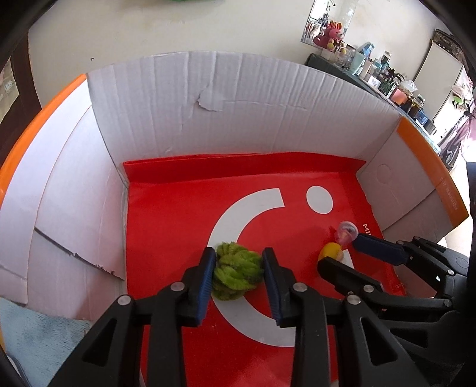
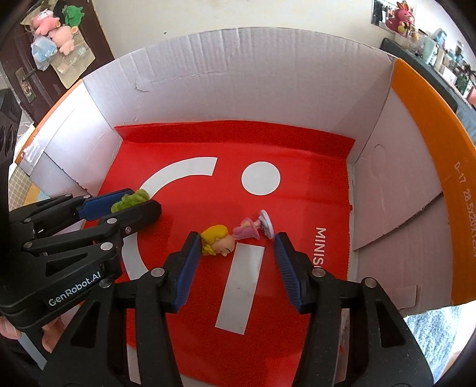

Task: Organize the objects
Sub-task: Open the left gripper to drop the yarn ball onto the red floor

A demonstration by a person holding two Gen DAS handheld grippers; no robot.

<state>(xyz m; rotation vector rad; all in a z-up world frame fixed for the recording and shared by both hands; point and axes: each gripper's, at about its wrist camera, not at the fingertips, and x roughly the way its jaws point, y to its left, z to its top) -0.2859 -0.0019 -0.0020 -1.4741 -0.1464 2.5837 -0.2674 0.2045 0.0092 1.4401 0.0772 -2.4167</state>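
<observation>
A green fuzzy ball (image 1: 238, 272) rests on the red liner (image 1: 172, 223) of a white-walled cardboard box (image 1: 238, 104). My left gripper (image 1: 239, 256) is shut on it, a blue pad against each side. In the right wrist view the same gripper (image 2: 139, 199) comes in from the left with the green ball (image 2: 131, 201) between its tips. A small doll (image 2: 235, 233) with yellow hair, a pink dress and a round base lies on its side on the liner (image 2: 193, 184). My right gripper (image 2: 236, 238) stands open astride it, head by the left pad, base just off the right one. The left wrist view shows that gripper (image 1: 339, 250) around the doll (image 1: 331, 250).
The box walls (image 2: 238, 74) rise on all sides, with orange outer edges (image 2: 422, 125) at left and right. A cluttered shelf (image 1: 372, 71) and a pink plush (image 1: 330, 32) stand beyond the box. Plush toys (image 2: 56, 26) hang on a dark door. A hand (image 2: 50, 336) holds the left gripper.
</observation>
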